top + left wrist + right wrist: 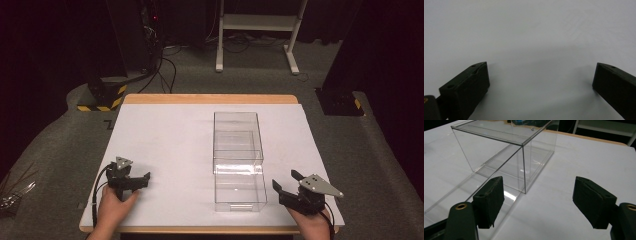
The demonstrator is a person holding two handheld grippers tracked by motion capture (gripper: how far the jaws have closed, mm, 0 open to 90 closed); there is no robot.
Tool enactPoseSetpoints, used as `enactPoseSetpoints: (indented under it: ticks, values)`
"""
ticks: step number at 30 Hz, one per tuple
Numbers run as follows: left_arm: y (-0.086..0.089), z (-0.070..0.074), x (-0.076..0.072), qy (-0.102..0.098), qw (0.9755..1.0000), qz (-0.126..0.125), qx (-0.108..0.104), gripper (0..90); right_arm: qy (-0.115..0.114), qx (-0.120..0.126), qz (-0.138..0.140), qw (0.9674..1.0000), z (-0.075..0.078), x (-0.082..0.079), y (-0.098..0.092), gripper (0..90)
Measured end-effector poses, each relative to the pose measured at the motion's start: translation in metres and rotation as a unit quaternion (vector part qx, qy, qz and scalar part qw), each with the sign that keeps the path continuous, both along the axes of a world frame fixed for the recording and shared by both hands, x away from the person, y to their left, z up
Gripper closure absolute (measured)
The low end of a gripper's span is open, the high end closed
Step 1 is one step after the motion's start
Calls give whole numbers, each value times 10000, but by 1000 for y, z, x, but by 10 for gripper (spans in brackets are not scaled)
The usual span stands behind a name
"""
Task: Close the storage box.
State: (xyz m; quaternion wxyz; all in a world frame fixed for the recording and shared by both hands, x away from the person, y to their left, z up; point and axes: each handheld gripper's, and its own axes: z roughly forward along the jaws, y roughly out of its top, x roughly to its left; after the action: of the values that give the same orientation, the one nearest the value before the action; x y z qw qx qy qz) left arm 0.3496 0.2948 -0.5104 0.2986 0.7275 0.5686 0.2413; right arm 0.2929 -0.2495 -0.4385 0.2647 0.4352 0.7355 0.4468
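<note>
A clear plastic box (238,140) stands in the middle of the white table (165,135), with its clear drawer (240,189) pulled out toward the front edge. In the right gripper view the clear box (506,152) rises ahead and to the left, and the drawer (461,195) lies low beside the left jaw. My right gripper (287,181) rests near the front right corner, open, with nothing between its jaws (537,192). My left gripper (145,181) sits at the front left, open over bare white table (539,67).
The table's wooden edge (210,98) runs along the back. Beyond it, on the dark carpet, stand a white frame (257,30), cables (165,65) and a yellow-and-black striped base (102,100). A black base (340,102) sits at the right.
</note>
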Motion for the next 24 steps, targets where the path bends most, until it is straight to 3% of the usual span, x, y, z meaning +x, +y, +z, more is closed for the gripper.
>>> enactPoseSetpoints:
  ticks: [9, 24]
  values:
    - [0, 0, 0, 0, 10000, 1, -1, 12, -23, 125, 169, 9998, 5, -12, 5, 252]
    - [0, 0, 0, 2, 10000, 1, -4, 12, -42, 270, 450, 9986, 9, -19, 14, 249]
